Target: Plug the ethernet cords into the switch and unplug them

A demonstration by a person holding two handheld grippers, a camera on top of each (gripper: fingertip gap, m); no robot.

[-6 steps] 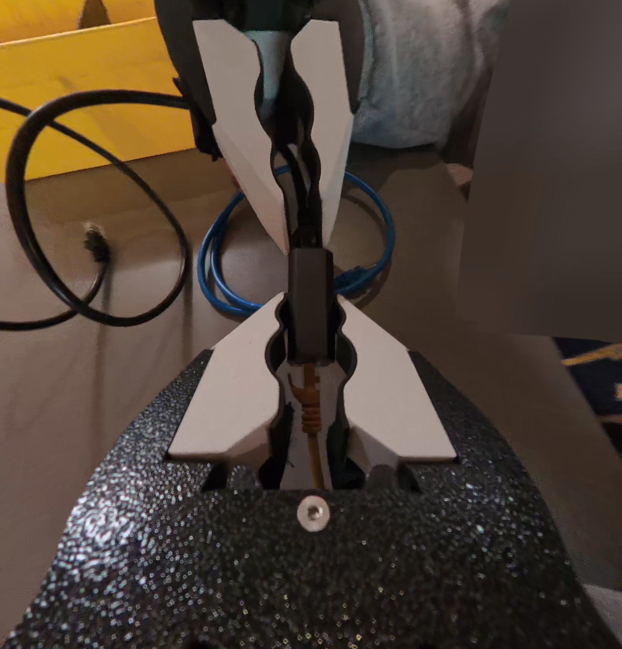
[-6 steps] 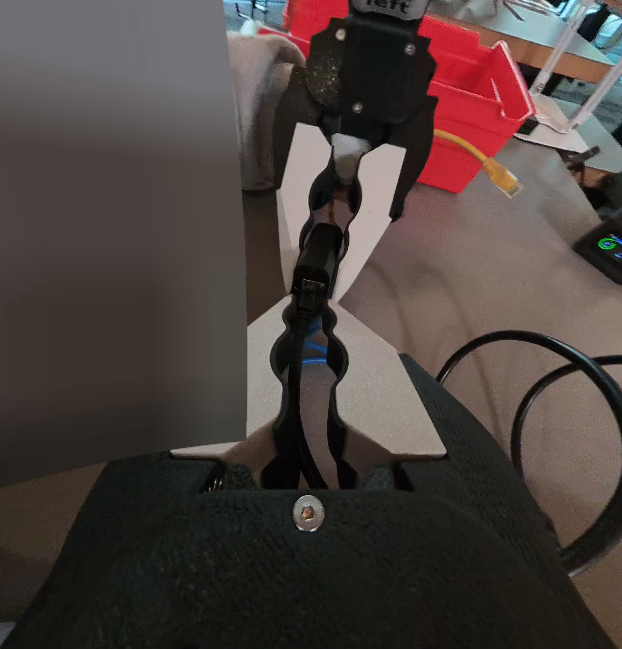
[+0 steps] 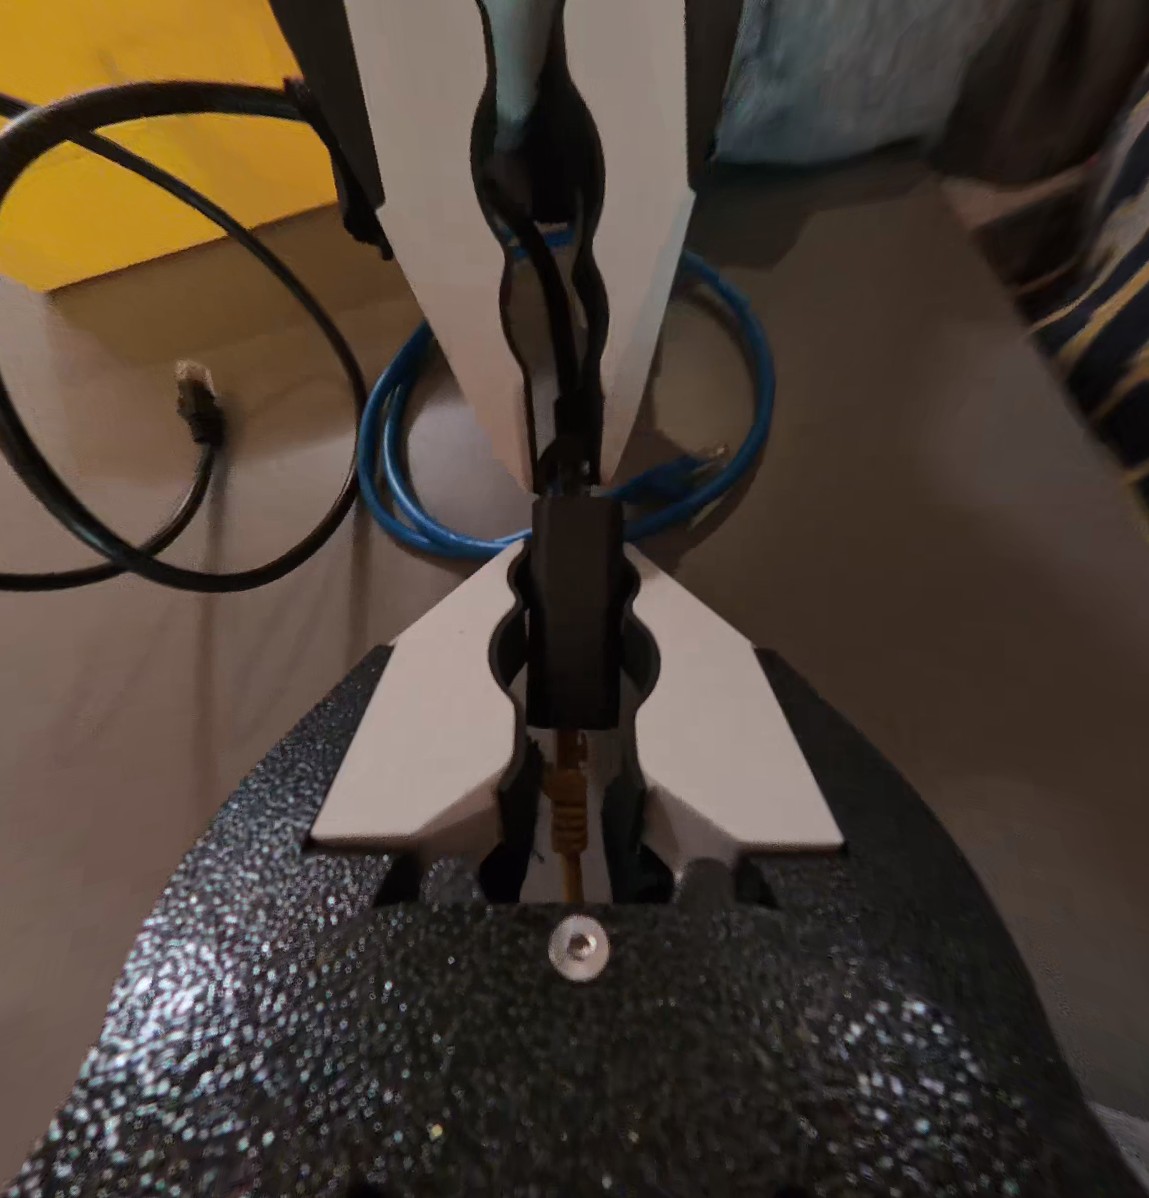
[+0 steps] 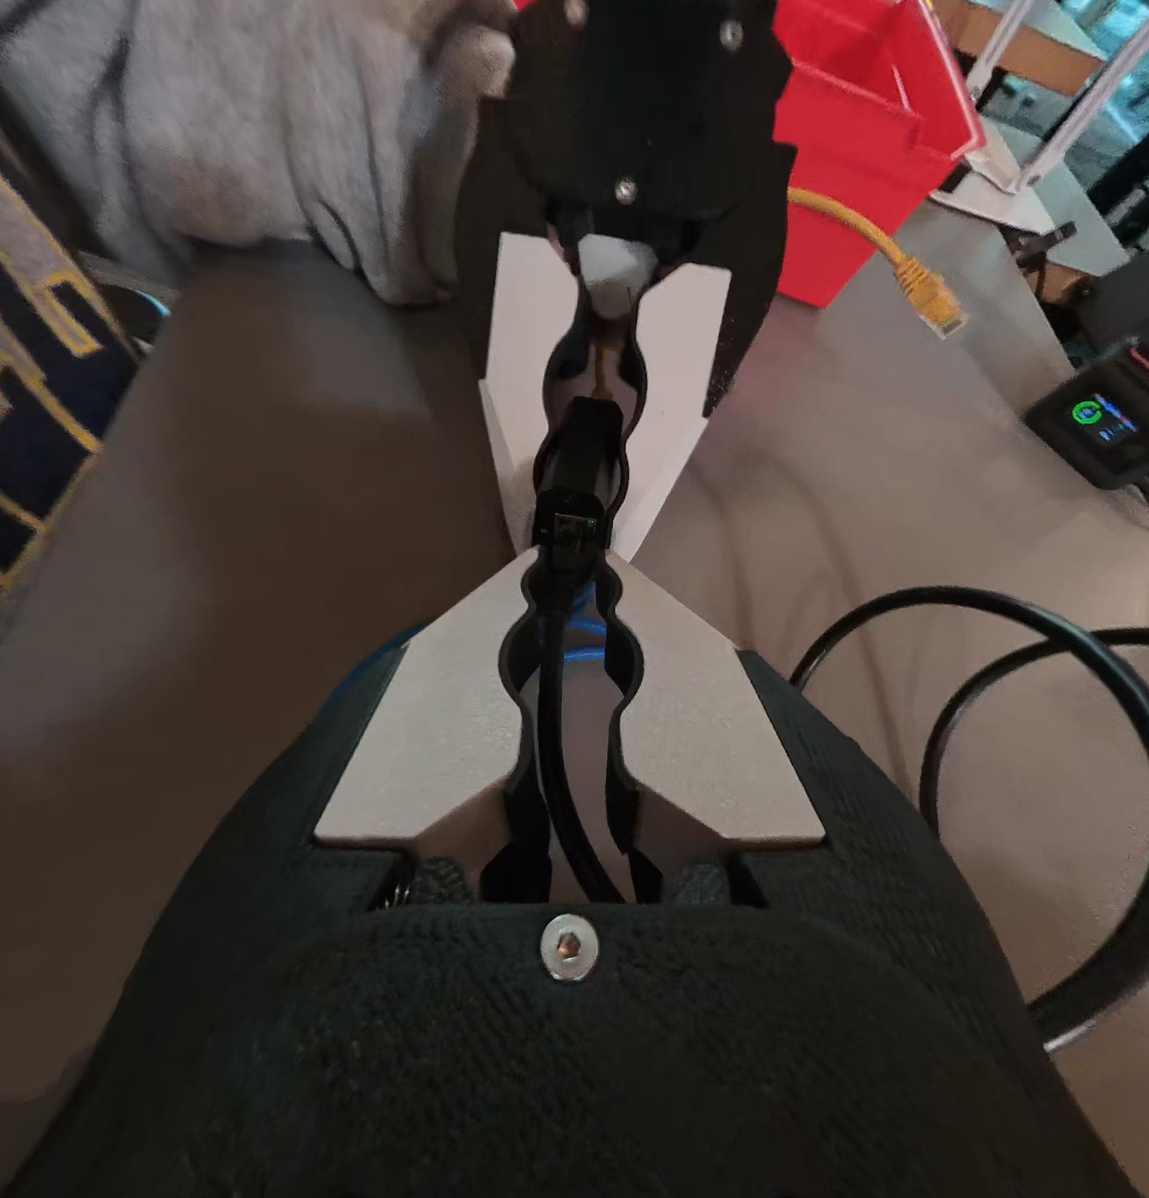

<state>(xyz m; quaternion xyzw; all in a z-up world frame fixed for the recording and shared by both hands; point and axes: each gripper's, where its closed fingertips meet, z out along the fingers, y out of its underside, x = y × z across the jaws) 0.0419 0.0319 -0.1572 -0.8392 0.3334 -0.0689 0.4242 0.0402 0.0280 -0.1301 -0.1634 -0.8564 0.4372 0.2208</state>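
Observation:
My left gripper (image 3: 575, 564) is shut on a small black switch box (image 3: 575, 616), held above the table. A yellow ethernet cord (image 3: 568, 817) is plugged into the box's rear end and runs back between my left fingers. My right gripper (image 4: 568, 570) faces it tip to tip and is shut on a black ethernet cord (image 4: 552, 713) just behind its plug (image 4: 568, 528). The plug is at the box's front port (image 4: 581, 447). How far it is seated is hidden. The right gripper (image 3: 565, 473) also shows in the left wrist view, and the left gripper (image 4: 575, 548) in the right wrist view.
A coiled blue cord (image 3: 746, 389) lies on the grey table under the grippers. The black cord's loops (image 3: 169, 551) and its free plug (image 3: 199, 402) lie near a yellow box (image 3: 137, 162). The yellow cord's free end (image 4: 928, 298), a red bin (image 4: 870, 129) and a small screen device (image 4: 1103, 434) are on the other side. A person's torso (image 4: 267, 129) is close by.
The two grippers have pressed a little closer together. The switch box sits slightly deeper between my left fingers. Both grips are unchanged.

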